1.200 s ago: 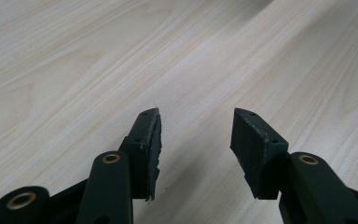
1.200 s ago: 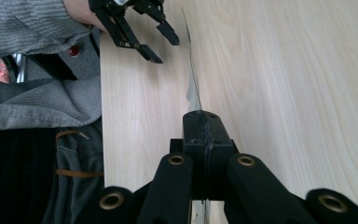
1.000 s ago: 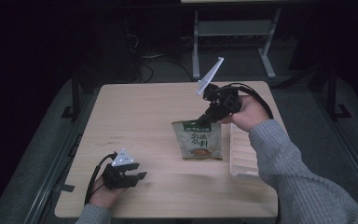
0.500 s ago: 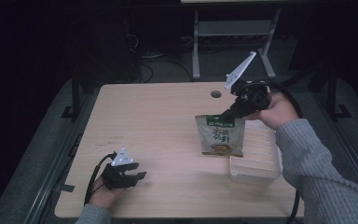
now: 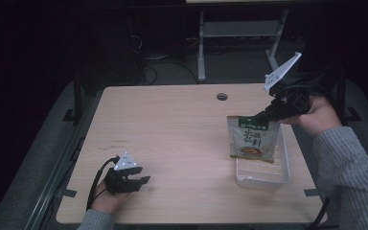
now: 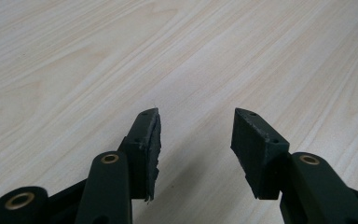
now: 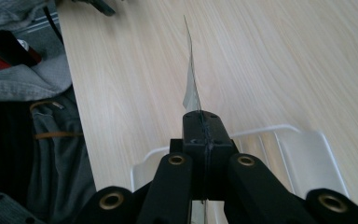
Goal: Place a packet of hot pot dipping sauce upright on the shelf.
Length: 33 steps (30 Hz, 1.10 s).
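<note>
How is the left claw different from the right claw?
The left claw is open and empty; the right claw is shut on the packet. The left claw sits low at the table, while the right claw is lifted over the tray. Both are black.

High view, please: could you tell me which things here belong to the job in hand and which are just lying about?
In the job:
- pouch, hanging above the tray
- right claw, shut on the pouch's top edge
- clear tray at the table's right edge

Not in it:
- left claw, open, resting near the front left of the table
- cable hole in the table
</note>
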{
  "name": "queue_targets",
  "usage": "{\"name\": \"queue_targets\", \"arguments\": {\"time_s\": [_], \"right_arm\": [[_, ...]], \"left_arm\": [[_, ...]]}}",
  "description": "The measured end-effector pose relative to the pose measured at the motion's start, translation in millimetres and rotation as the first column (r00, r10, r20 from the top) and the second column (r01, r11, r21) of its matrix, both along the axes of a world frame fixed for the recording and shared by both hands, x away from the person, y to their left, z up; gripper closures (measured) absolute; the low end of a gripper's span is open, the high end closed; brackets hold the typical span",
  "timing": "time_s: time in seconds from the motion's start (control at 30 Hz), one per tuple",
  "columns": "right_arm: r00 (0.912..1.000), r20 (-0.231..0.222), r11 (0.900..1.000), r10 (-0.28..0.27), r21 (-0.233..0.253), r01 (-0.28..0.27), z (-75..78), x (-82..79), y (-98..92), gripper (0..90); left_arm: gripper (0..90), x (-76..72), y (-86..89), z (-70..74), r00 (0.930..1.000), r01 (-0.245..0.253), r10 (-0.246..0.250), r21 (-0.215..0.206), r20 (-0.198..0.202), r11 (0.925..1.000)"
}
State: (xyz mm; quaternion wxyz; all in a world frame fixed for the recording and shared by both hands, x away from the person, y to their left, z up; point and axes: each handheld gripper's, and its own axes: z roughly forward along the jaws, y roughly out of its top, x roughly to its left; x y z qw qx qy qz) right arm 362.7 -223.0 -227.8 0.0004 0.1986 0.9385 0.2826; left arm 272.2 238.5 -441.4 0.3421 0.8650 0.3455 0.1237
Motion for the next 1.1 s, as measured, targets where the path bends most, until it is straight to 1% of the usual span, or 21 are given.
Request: {"name": "queue_targets", "arguments": {"time_s": [0.07,0.23,0.37,0.43,0.5,0.57,0.87,1.03,1.1], "right_arm": [[1.0,0.002,1.0,-0.003,-0.008,0.003,-1.4,-0.7,-5.5,89.4],[0.9992,-0.001,0.999,-0.041,-0.014,0.041,-6.6,-0.7,-23.7,89.4],[0.9984,-0.002,0.998,-0.057,-0.019,0.057,-10.9,0.5,-30.1,89.4],[0.9977,-0.003,0.998,-0.068,-0.017,0.068,-16.4,2.0,-33.3,89.4],[0.9978,-0.002,0.998,-0.066,-0.014,0.066,-17.8,2.5,-33.4,89.4],[0.9978,-0.009,0.998,-0.065,-0.027,0.065,-22.5,3.6,-31.8,89.5],[0.9974,-0.021,0.997,-0.069,-0.027,0.068,-35.9,7.3,-29.2,89.4],[0.9964,-0.034,0.997,-0.078,-0.014,0.077,-45.2,6.0,-32.4,89.3],[0.9966,-0.032,0.997,-0.076,-0.011,0.076,-48.9,5.8,-34.4,89.3]], "left_arm": [[51.7,0.3,0.1,-0.1,1.0,-0.001,0.001,-0.001,-0.001,1.0],[51.7,0.4,0.6,-0.2,1.0,-0.005,0.005,-0.001,-0.002,1.0],[51.7,0.6,0.8,-0.4,1.0,-0.008,0.008,-0.005,-0.002,1.0],[51.7,0.6,0.8,-0.7,1.0,-0.009,0.009,-0.008,-0.002,0.9999],[51.7,0.7,0.7,-1.0,0.9999,-0.011,0.011,-0.009,-0.001,0.9999],[51.7,0.8,0.7,-1.2,0.9999,-0.012,0.012,-0.012,-0.002,0.9999],[51.7,0.7,1.7,-0.8,0.9999,-0.013,0.013,-0.011,-0.002,0.9999],[51.7,0.5,1.4,-0.7,0.9999,-0.011,0.011,-0.01,-0.001,0.9999],[51.6,0.7,1.1,-1.3,0.9999,-0.011,0.011,-0.011,-0.002,0.9999]]}}
